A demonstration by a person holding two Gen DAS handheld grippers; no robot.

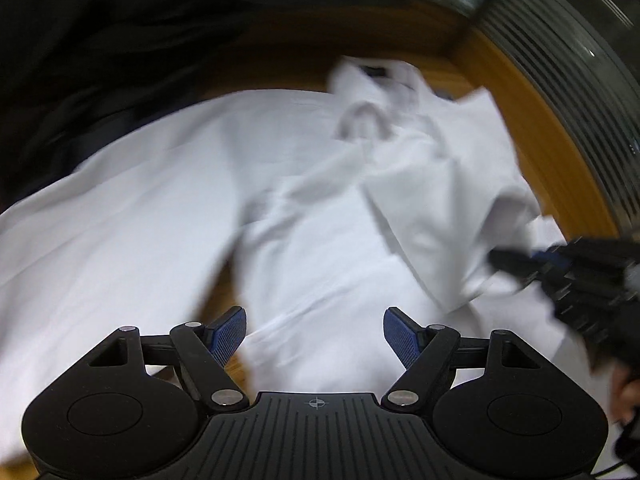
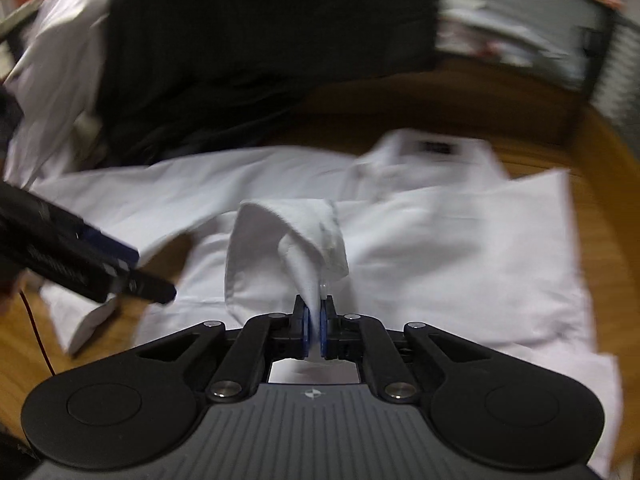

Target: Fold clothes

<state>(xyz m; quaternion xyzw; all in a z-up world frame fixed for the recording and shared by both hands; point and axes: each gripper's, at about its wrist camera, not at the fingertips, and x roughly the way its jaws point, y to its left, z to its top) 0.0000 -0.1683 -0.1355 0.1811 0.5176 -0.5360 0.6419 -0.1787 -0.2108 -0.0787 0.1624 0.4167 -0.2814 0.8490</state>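
Observation:
A white dress shirt [image 1: 304,248] lies spread on the wooden table [image 1: 532,112], collar [image 1: 372,80] at the far end. My left gripper [image 1: 315,334] hovers open above the shirt's body with nothing between its blue pads. In the right wrist view the shirt [image 2: 440,232] lies with its collar [image 2: 432,152] far right. My right gripper [image 2: 315,326] is shut on a sleeve cuff [image 2: 288,236], which rises from the pads in a lifted fold. The right gripper [image 1: 520,264] also enters the left wrist view at the right edge, and the left gripper [image 2: 136,276] shows at the left of the right wrist view.
Dark clothing [image 2: 240,48] is piled at the back of the table, with another white garment [image 2: 52,68] at the far left. A dark slatted wall [image 1: 568,60] curves along the table's right side. A thin red cable [image 2: 38,332] hangs at the left.

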